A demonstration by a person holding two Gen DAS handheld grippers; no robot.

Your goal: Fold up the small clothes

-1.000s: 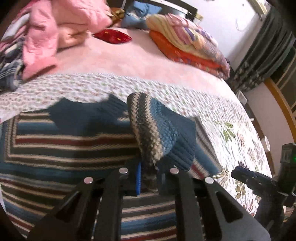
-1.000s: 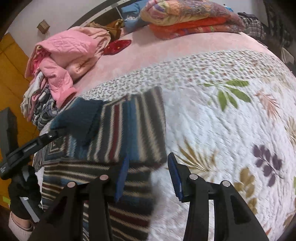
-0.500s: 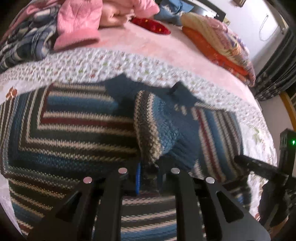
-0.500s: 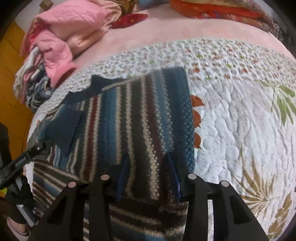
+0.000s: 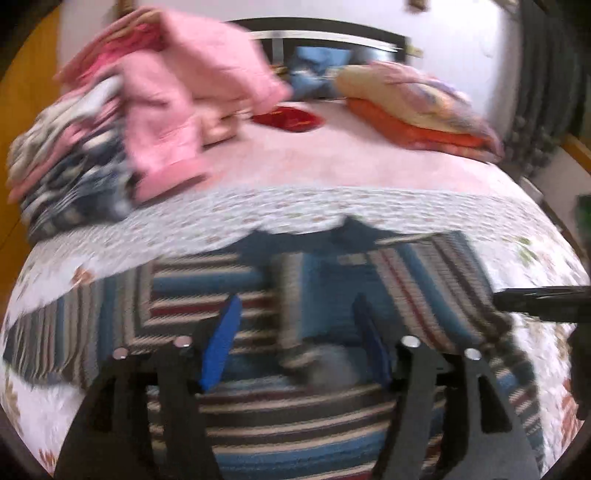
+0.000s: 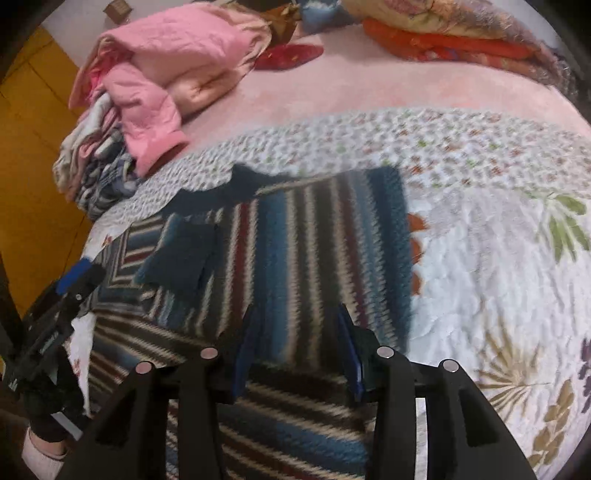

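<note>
A bed (image 6: 369, 92) with a floral quilt (image 6: 498, 258) carries everything. A striped sweater (image 6: 303, 240) lies flat on the quilt's near part, both sleeves folded in over its body. A pile of pink clothes (image 6: 166, 62) sits at the far left, and folded blankets (image 6: 443, 33) at the far right. The left claw (image 5: 295, 343) hangs over the sweater, spread wide and holding nothing. The right claw (image 6: 295, 343) is also spread, empty above the right sleeve.
</note>
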